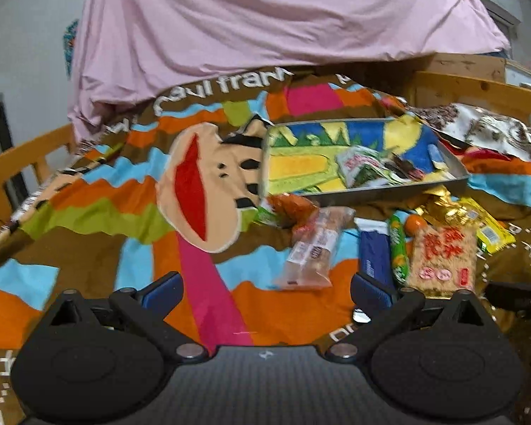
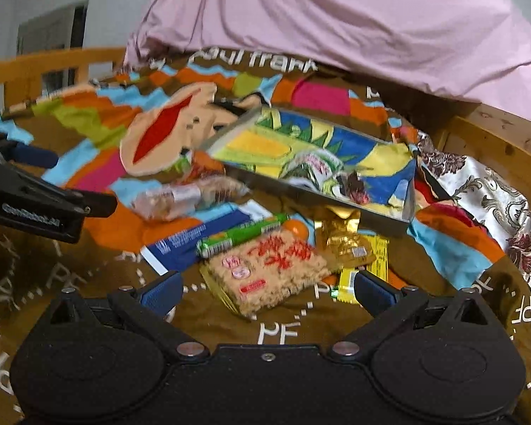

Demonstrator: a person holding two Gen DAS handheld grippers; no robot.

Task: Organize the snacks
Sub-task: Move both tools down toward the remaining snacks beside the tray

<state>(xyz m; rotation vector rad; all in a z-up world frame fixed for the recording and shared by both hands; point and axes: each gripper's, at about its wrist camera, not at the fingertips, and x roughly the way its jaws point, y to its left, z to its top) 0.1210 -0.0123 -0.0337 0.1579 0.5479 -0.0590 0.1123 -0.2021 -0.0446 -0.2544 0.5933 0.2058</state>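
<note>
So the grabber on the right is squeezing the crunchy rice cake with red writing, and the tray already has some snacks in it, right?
Not quite. The right gripper is open and holds nothing; the rice cake just lies on the blanket between its fingers, as the right wrist view shows. The rest is true: the tray already has some snacks in it.

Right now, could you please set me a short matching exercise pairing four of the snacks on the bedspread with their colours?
Things:
1. stick-shaped packet
2. flat rectangular packet
3. crinkled wrapper
4. rice-cracker pack with red characters

Colours:
A. gold
B. tan
C. green
D. dark blue

Pairs: 1-C, 2-D, 3-A, 4-B
</note>
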